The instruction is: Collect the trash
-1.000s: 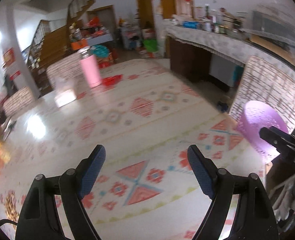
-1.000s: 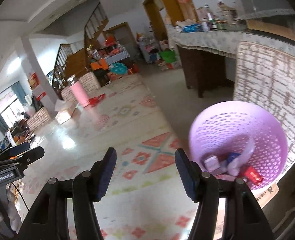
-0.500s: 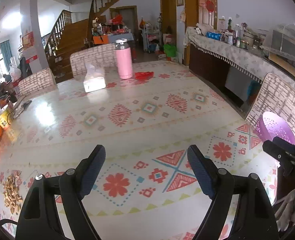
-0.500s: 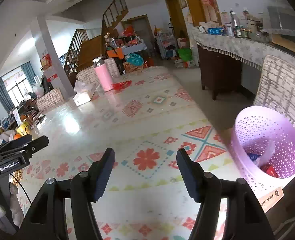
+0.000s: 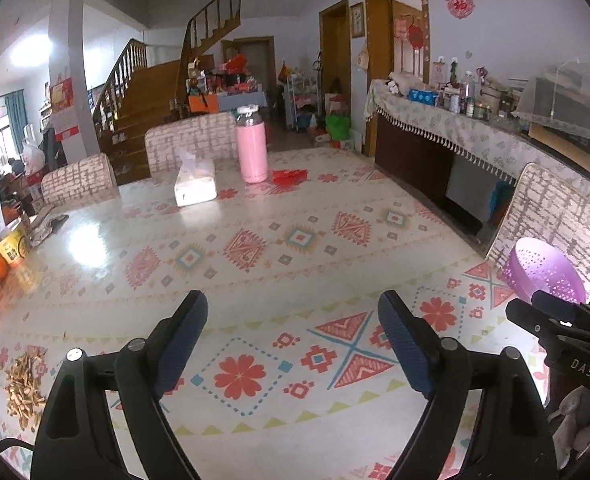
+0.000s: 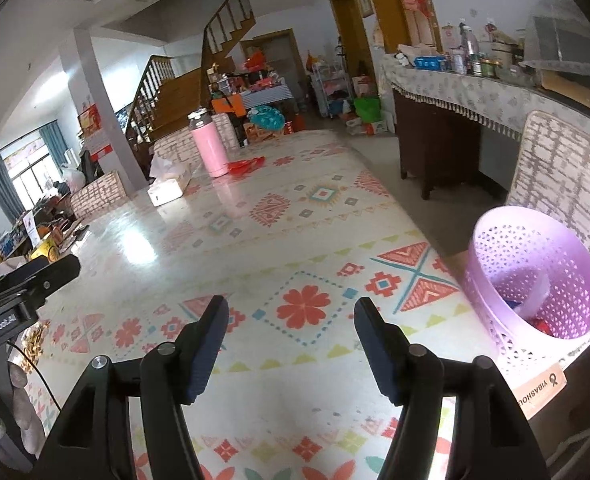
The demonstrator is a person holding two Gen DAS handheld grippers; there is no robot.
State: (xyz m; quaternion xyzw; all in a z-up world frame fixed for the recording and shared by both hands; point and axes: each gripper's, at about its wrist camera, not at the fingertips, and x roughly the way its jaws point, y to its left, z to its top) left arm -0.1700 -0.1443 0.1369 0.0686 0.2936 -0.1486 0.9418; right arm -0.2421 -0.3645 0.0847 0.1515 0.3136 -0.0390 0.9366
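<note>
Hovering over the patterned table (image 5: 303, 216), left gripper (image 5: 293, 334) and right gripper (image 6: 291, 330) gape empty (jaws just widening); purple basket (image 6: 535, 280) sits near right.

Pink flask (image 5: 251, 148) beside tissue pack (image 5: 195, 187)

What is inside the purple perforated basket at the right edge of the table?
In the right wrist view the purple basket holds a white wrapper, something blue and something red near its bottom. Its near wall hides whatever lies lower.
</note>
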